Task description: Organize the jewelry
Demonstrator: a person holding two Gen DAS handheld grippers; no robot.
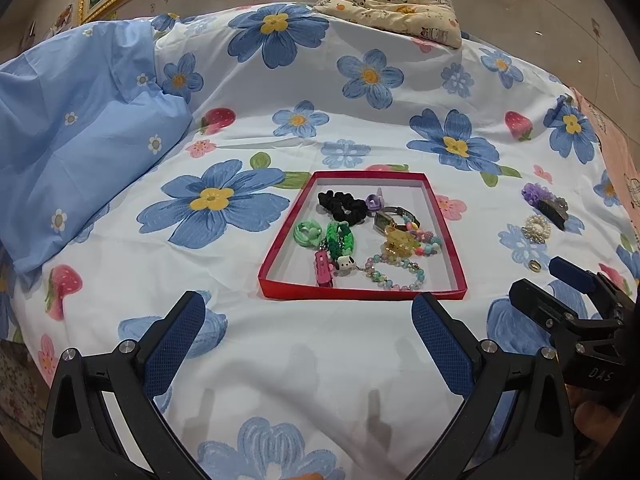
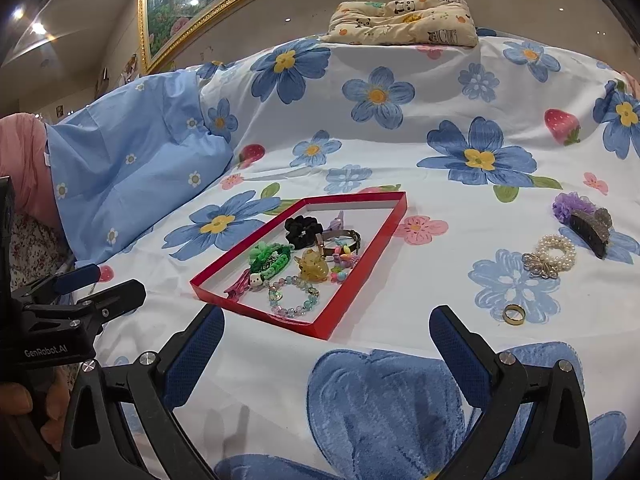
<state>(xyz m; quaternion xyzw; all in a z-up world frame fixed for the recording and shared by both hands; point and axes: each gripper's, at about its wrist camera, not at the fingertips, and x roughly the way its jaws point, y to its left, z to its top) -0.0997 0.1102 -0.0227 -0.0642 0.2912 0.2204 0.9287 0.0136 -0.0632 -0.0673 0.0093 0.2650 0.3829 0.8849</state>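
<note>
A red tray (image 1: pixel 443 216) lies on the flowered bedsheet and holds a black scrunchie (image 1: pixel 342 205), green bands, bead bracelets, a watch and clips. The tray also shows in the right wrist view (image 2: pixel 362 256). Right of the tray on the sheet lie a gold ring (image 2: pixel 514 314), a pearl bracelet (image 2: pixel 556 251), a dark hair claw (image 2: pixel 590 229) and a purple scrunchie (image 2: pixel 569 203). My left gripper (image 1: pixel 308 316) is open and empty just before the tray's near edge. My right gripper (image 2: pixel 326 332) is open and empty, near the tray's corner, left of the ring.
A blue pillow (image 1: pixel 76 136) lies at the left. A cream animal-print cushion (image 1: pixel 394 6) sits at the bed's far edge. A gold-framed picture (image 2: pixel 192 4) hangs behind. Pink cloth (image 1: pixel 618 152) lies at the right bed edge.
</note>
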